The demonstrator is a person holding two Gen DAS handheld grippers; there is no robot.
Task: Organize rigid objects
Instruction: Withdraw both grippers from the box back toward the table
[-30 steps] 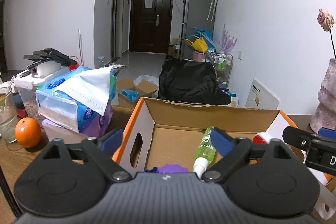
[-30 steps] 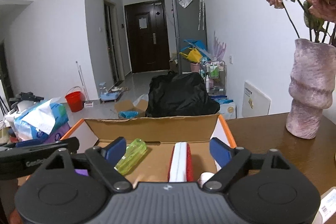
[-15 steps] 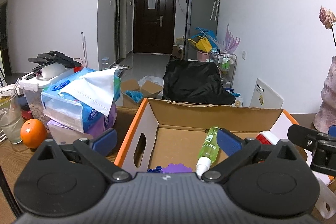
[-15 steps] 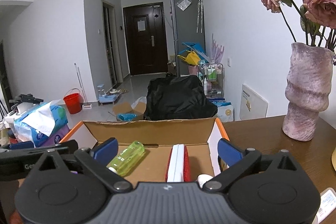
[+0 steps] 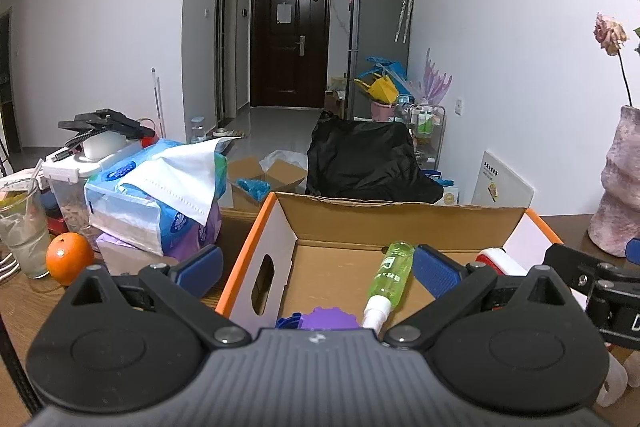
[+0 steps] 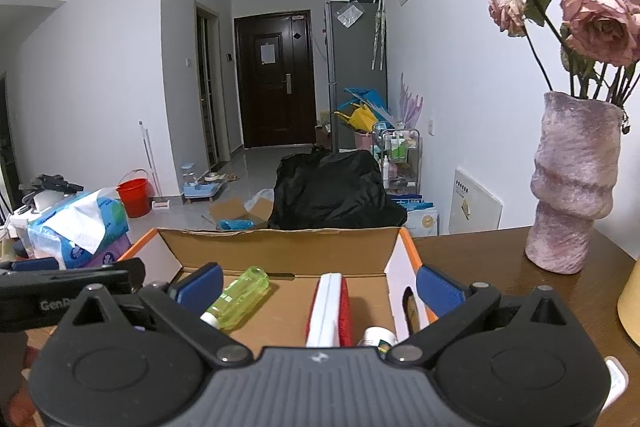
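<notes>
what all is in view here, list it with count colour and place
cardboard box: 1, brown with orange edge, on table, open
spray bottle: 1, green, lying in box
red and white item: 1, in box beside bottle
purple cap: 1, box near side
tissue packs: stack, blue and purple, left of box
orange: 1, table left
vase: 1, pink, table right, holding roses
left gripper: open, empty
right gripper: open, empty
</notes>
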